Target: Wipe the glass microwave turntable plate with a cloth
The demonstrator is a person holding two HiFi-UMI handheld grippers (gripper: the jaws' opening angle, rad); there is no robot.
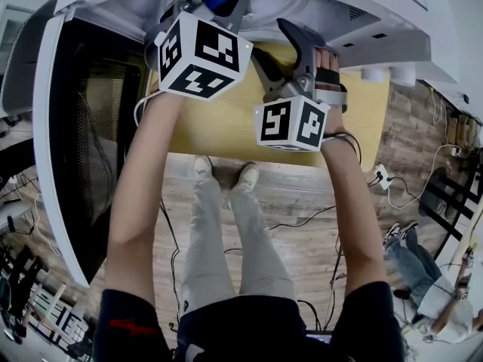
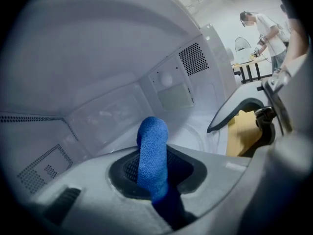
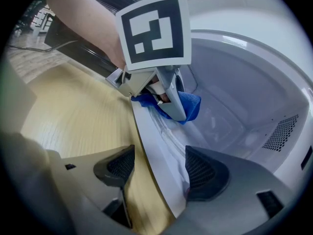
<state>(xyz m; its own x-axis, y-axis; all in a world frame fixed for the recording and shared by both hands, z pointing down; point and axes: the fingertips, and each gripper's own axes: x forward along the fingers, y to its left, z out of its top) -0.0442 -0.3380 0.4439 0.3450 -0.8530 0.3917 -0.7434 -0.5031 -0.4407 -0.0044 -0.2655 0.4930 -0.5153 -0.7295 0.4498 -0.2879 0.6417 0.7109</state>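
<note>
Cloth of nubbly blue microfibre (image 2: 152,151) stands as a rolled, rounded finger between the jaws of the left gripper (image 2: 152,177). The dark ribbed pads are closed tight on its lower part. This gripper reaches into the smooth white cavity of the open microwave oven (image 1: 302,6), whose walls are glossy, with a rounded back corner and a square patch of perforated vent holes (image 2: 193,58).

The clear glass turntable plate (image 3: 164,131) lies flat on the cavity floor, showing only as faint concentric ridges and a thin shiny rim. In the right gripper view the cloth bunches under the left gripper's pale wedge-shaped jaw tips, over the far part of the plate. Whether it presses on the glass cannot be told. The left gripper's black-and-white marker cube (image 3: 154,31) sits above it.

The right gripper (image 3: 156,163) has its jaws wide apart and grips nothing. One dark meshed pad is inside the cavity near the plate's rim. The other is outside, over the pale yellow wood-grain tabletop (image 1: 226,127), so the white front lip of the oven runs between them.

The oven's dark glass door (image 1: 83,127), framed in white, hangs open at the left of the head view. Below lies a wood-plank floor (image 1: 302,202) strewn with cables.
</note>
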